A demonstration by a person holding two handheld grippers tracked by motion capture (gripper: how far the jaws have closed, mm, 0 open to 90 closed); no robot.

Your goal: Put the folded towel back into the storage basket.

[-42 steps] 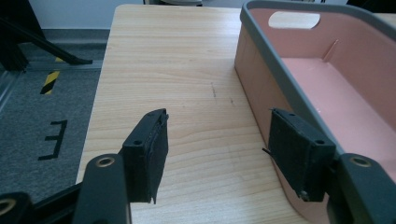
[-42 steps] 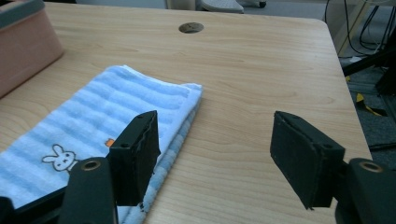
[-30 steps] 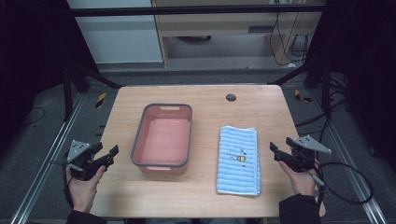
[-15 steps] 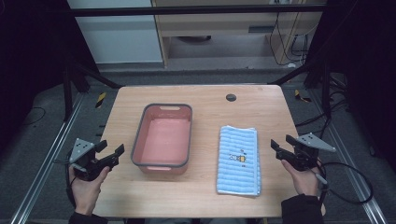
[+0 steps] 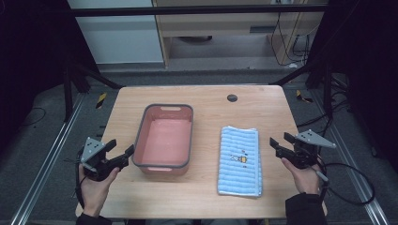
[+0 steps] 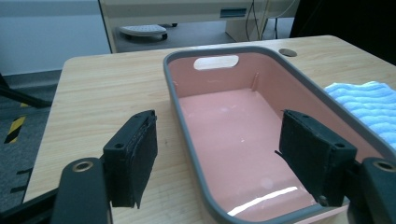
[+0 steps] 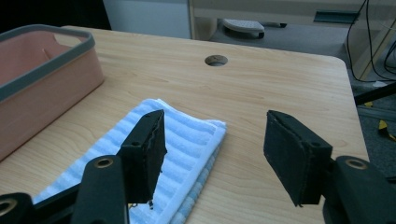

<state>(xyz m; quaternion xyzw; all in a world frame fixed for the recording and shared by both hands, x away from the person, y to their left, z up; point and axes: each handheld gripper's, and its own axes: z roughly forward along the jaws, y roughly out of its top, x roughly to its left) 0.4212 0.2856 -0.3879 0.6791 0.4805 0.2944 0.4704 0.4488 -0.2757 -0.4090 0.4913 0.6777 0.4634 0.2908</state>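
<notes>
Blue-striped towel [image 5: 240,161] lies folded, long axis running away from the person, its small printed motif unreadable; pink bin [image 5: 164,138] lies parallel; left tool [image 5: 120,151] and right tool [image 5: 277,145] both gape, empty.

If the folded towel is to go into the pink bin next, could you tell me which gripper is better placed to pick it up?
The right gripper: open, beside the blue striped towel's right edge. The left gripper is across the pink bin from it.
</notes>
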